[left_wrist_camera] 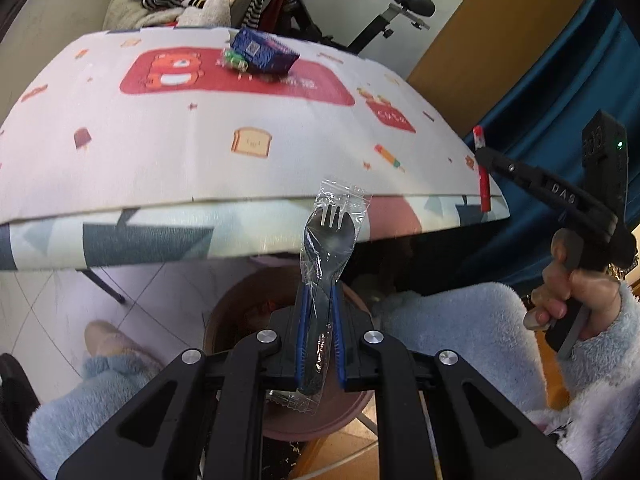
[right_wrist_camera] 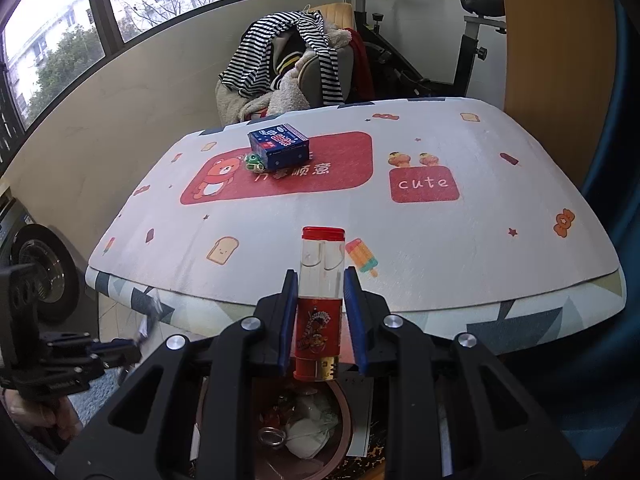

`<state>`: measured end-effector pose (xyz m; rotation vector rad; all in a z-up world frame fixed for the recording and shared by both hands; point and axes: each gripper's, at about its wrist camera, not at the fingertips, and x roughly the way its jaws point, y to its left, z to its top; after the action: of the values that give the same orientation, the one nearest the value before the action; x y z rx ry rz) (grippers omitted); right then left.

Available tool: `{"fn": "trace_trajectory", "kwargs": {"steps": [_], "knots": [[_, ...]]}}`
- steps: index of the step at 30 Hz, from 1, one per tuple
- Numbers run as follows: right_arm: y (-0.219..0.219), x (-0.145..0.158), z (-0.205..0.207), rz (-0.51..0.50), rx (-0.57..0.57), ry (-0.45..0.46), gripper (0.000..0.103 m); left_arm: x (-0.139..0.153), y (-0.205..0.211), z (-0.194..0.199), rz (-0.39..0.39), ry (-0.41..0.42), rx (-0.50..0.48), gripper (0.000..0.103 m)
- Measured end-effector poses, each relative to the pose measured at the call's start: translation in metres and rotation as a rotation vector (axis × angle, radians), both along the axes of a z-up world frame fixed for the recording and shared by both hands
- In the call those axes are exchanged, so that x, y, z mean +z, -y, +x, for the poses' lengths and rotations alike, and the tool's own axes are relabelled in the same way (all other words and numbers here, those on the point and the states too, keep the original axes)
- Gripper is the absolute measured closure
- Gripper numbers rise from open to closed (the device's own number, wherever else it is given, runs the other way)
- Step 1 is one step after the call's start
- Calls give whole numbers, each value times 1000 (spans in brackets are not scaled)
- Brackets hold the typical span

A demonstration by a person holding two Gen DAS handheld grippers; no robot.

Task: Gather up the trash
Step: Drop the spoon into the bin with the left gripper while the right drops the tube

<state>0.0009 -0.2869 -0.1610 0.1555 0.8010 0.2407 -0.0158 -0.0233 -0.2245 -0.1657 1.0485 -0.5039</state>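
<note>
1. Clearly, the left gripper (left_wrist_camera: pixel 320 336) is clenched on a wrapped plastic fork (left_wrist_camera: pixel 326 248): its handle runs up the narrow gap between the two blue fingers (left_wrist_camera: pixel 302 332), and the tines and the clear wrapper stand above the fingertips at the centre of the left wrist frame.
2. Below that gripper, in the lower middle of the frame, sits a round pinkish trash bin (left_wrist_camera: pixel 344 416); the bottom of the wrapper hangs in front of its opening.
3. The right gripper (right_wrist_camera: pixel 320 312) grasps a clear tube with a red cap (right_wrist_camera: pixel 322 280) upright between its blue fingers (right_wrist_camera: pixel 354 312), which press on the tube's red label; the cap rises above the fingertips at the centre of the right wrist frame.
4. Under the right gripper, at the bottom of that frame, the bin shows again with crumpled white paper (right_wrist_camera: pixel 310 432) and a metal ring (right_wrist_camera: pixel 271 438) inside.
5. On the counter (right_wrist_camera: pixel 460 248), toward its far side in the upper middle of the frame, lies a blue box (right_wrist_camera: pixel 280 146) with a small green item (right_wrist_camera: pixel 254 162) touching its left corner.
6. A hand (left_wrist_camera: pixel 568 292) in a fluffy pale sleeve holds the right gripper at the right edge of the left wrist frame.
</note>
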Motion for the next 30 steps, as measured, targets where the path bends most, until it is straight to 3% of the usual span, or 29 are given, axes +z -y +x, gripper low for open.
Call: {"fn": "trace_trajectory", "kwargs": {"steps": [14,15,20,25,30], "knots": [[-9,0,-11,-6,22,-2,77,-7,12,-8,12,-29,-37,89],[-9,0,-11,-7,22,-3,77,-6,12,-8,11,-30,-36,85],[-9,0,-13,-9,23,-6,77,0,9,-8,-14,-12,-15,41],[-8,-3,-15,-3,29,-23,79,12,4,-7,-7,41,17,21],[-13,-10,-18,-2,57,-42,85,23,-7,-6,15,87,51,16]]}}
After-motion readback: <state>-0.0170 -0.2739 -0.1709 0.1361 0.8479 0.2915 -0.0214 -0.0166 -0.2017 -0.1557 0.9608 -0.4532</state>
